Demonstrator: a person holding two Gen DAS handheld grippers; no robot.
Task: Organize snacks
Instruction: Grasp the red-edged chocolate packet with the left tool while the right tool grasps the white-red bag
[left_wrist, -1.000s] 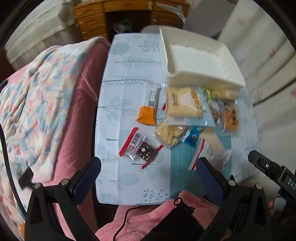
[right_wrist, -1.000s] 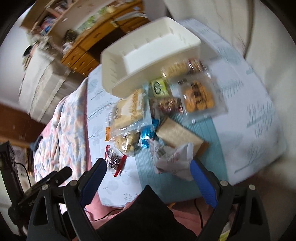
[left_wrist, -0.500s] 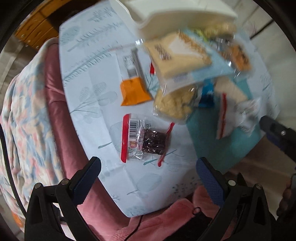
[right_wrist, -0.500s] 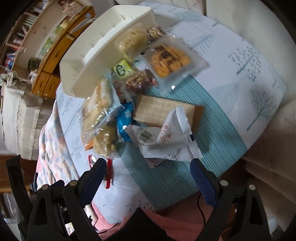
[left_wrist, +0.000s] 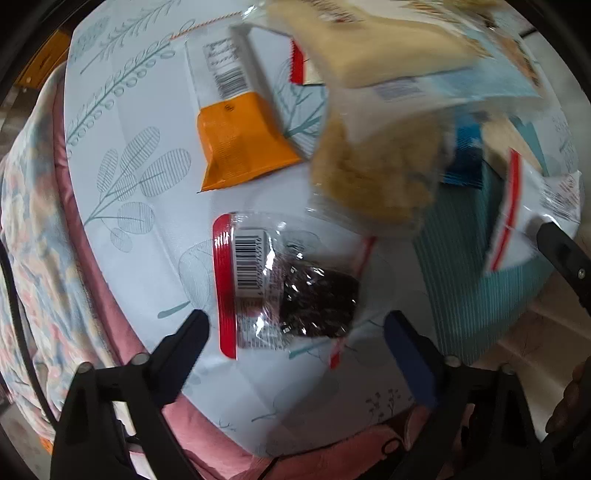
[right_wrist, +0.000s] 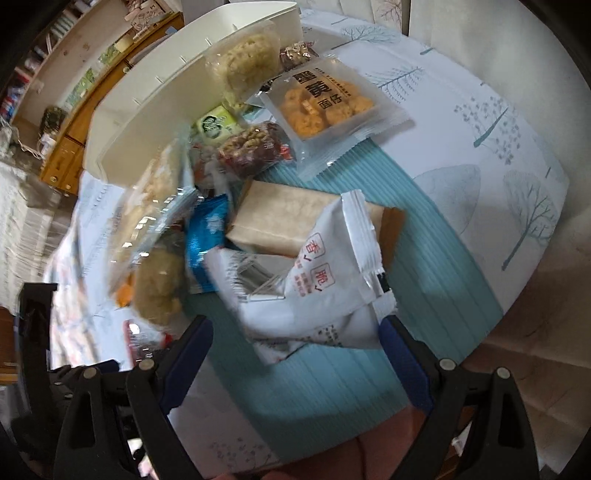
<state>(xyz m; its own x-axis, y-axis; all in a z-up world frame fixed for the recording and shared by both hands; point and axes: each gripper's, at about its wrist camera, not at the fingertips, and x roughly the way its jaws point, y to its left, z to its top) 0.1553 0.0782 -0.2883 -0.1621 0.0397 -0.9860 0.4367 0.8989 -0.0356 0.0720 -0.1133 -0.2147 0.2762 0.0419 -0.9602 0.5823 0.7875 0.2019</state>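
Several snack packets lie heaped on a tree-print tablecloth. My left gripper (left_wrist: 295, 325) is open, its fingers either side of a clear red-edged packet with a dark snack (left_wrist: 291, 284). An orange and white packet (left_wrist: 236, 122) lies beyond it. My right gripper (right_wrist: 295, 332) is open just in front of a crumpled white packet (right_wrist: 314, 280), which rests on a tan packet (right_wrist: 288, 218). A white bin (right_wrist: 177, 107) stands behind the heap.
More packets crowd the heap: a yellow cookie pack (right_wrist: 325, 99), a blue one (right_wrist: 207, 236), puffed snacks (left_wrist: 376, 173). A pink cushion and a floral blanket (left_wrist: 29, 236) lie left of the table. A wooden dresser (right_wrist: 74, 125) stands behind.
Both grippers have moved down and closer to the table. The left one has closed in on the dark snack packet, the right one on the white packet. Both stay open.
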